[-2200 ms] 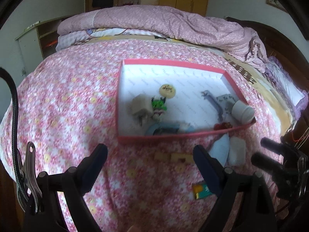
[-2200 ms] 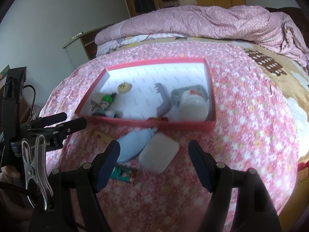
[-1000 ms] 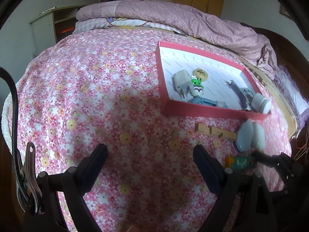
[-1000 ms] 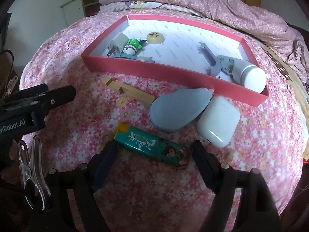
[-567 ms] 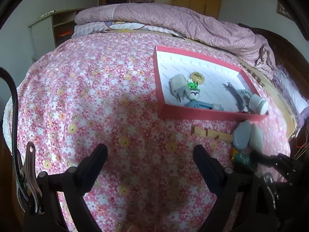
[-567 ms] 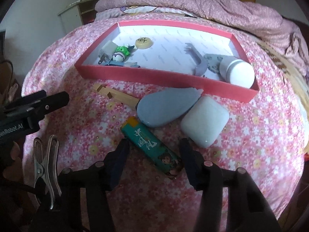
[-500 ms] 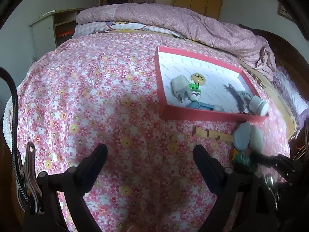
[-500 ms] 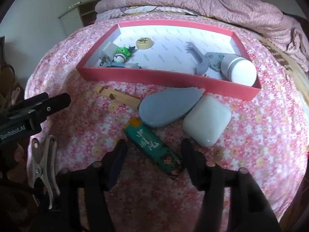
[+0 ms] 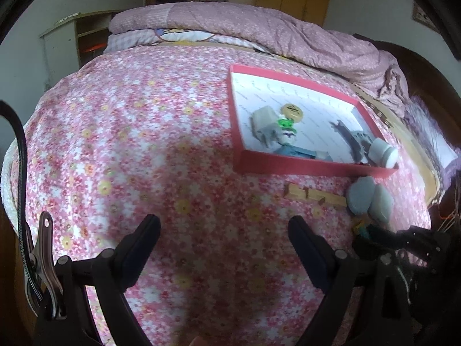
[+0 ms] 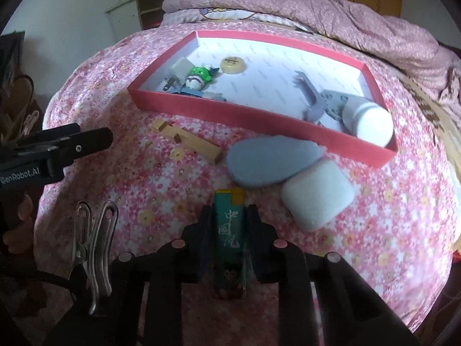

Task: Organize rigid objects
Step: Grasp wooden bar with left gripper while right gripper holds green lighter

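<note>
A green lighter (image 10: 230, 227) with white characters lies on the flowered bedspread, lengthwise between my right gripper's (image 10: 229, 211) fingers. The jaws are closing and their pads press its two long sides. Beyond it lie a blue-grey oval case (image 10: 268, 161), a white rounded case (image 10: 317, 199) and a notched wooden stick (image 10: 187, 141). The red tray (image 10: 259, 121) behind them holds a white plug, a green toy figure, a round yellow piece, a grey plastic part and a white jar. My left gripper (image 9: 223, 222) hangs open over bare bedspread, left of the tray (image 9: 288, 167).
A rumpled pink quilt (image 10: 317, 3) is piled along the far side of the bed. A pale cabinet (image 9: 66, 43) stands at the far left. The bed drops off near the right edge, where a dark wooden frame (image 9: 417, 66) shows.
My right gripper's jaws have closed in from wide apart onto the green lighter, which has turned to lie lengthwise between them. The left gripper has stayed put, still open.
</note>
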The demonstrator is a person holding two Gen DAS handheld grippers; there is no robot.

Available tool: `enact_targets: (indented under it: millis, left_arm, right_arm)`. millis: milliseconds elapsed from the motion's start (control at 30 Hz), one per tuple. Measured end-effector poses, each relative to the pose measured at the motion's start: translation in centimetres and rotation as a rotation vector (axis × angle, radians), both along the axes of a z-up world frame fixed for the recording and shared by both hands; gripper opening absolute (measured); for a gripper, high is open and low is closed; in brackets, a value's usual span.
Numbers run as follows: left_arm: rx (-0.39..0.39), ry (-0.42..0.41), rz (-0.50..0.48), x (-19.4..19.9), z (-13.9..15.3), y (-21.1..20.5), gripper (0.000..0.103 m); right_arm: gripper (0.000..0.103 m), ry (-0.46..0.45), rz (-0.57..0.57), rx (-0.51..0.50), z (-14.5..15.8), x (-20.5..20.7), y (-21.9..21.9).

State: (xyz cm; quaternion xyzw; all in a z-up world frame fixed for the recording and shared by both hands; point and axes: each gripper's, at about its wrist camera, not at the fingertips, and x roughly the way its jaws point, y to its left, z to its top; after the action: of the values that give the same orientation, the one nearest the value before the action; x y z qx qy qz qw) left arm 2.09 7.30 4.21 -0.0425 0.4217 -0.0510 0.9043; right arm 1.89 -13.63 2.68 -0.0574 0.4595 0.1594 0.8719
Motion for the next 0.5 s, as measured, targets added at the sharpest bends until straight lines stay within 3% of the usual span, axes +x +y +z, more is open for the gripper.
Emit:
enact_targets:
  millis: [367,500]
  left_arm:
    - [0.008,0.04,-0.154,1.9,-1.1,-6.1,0.093]
    - [0.054,0.039,-0.19,2.6,-1.6,-8.3,0.093]
  right_arm:
    - [0.024,0.022,-0.074,0.057,-0.3,-0.6,-4.4]
    - [0.024,0.015,-0.073,0.072,-0.4,-1.2,-5.3]
